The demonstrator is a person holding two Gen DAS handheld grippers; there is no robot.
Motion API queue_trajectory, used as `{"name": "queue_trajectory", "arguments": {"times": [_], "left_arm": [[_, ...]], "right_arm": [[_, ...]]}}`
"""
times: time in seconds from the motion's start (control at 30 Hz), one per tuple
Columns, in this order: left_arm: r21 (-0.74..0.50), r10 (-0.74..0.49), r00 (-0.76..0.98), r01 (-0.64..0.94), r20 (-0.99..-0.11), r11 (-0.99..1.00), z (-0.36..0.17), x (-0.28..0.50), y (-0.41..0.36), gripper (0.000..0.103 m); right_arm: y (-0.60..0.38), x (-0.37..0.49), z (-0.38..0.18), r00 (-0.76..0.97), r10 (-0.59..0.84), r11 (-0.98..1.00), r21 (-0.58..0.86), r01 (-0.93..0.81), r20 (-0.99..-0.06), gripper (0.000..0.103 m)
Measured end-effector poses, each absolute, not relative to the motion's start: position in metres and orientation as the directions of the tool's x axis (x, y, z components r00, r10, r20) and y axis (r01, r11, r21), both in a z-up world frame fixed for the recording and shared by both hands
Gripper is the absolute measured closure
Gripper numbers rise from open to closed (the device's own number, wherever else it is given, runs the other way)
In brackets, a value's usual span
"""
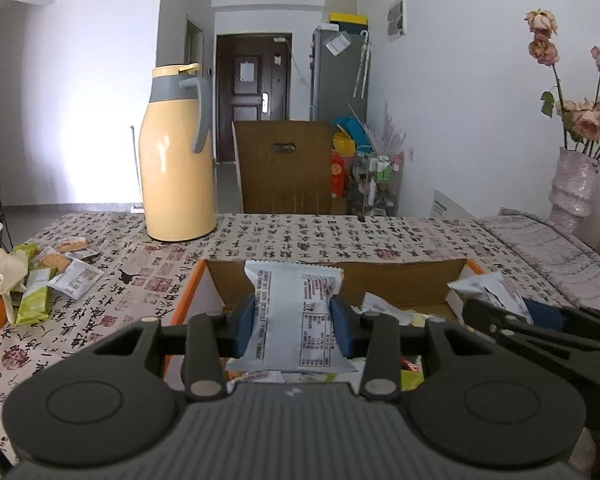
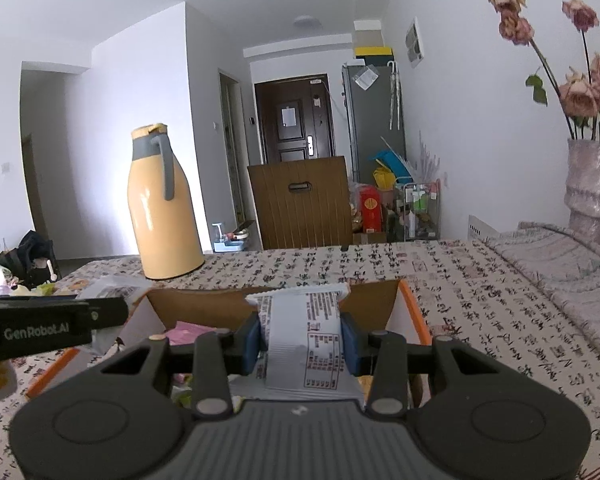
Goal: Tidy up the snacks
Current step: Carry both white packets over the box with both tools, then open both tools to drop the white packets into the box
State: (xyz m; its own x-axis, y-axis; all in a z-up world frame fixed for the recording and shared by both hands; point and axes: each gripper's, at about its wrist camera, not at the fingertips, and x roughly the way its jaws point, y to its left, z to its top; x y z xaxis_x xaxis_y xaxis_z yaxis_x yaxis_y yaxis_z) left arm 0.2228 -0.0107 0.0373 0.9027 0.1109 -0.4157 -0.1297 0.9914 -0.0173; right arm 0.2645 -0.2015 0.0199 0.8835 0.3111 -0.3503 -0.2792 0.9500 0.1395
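With a white snack packet (image 1: 296, 312) pinched in the left claw (image 1: 294, 322) and another (image 2: 304, 340) in the right claw (image 2: 302, 342), both above the open box (image 1: 404, 276), a collision or spill beside it was judged possible.

Both wrist views sit low and close over the box (image 1: 400, 276), facing across the table (image 1: 340, 240) toward the door (image 2: 294, 120). Shared: flask (image 1: 178, 152) left of centre, vase (image 2: 590, 188) at right edge.
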Motion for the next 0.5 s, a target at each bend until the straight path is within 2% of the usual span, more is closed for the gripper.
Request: {"name": "queue_trajectory", "arguments": {"times": [0.17,0.43,0.5], "left_arm": [[-0.013,0.093,0.897,-0.110,-0.433,0.994,0.024,0.230,-0.007,0.062],[-0.025,0.092,0.895,-0.114,-0.437,0.993,0.018,0.229,-0.004,0.061],[-0.027,0.099,0.894,-0.123,-0.437,0.992,0.018,0.229,-0.004,0.058]], "right_arm": [[-0.200,0.273,0.006,0.875,0.296,0.955,0.132,-0.265,-0.382,0.063],[-0.197,0.267,0.003,0.876,0.296,0.955,0.106,-0.276,-0.380,0.063],[-0.197,0.267,0.003,0.876,0.297,0.955,0.108,-0.277,-0.379,0.061]]}}
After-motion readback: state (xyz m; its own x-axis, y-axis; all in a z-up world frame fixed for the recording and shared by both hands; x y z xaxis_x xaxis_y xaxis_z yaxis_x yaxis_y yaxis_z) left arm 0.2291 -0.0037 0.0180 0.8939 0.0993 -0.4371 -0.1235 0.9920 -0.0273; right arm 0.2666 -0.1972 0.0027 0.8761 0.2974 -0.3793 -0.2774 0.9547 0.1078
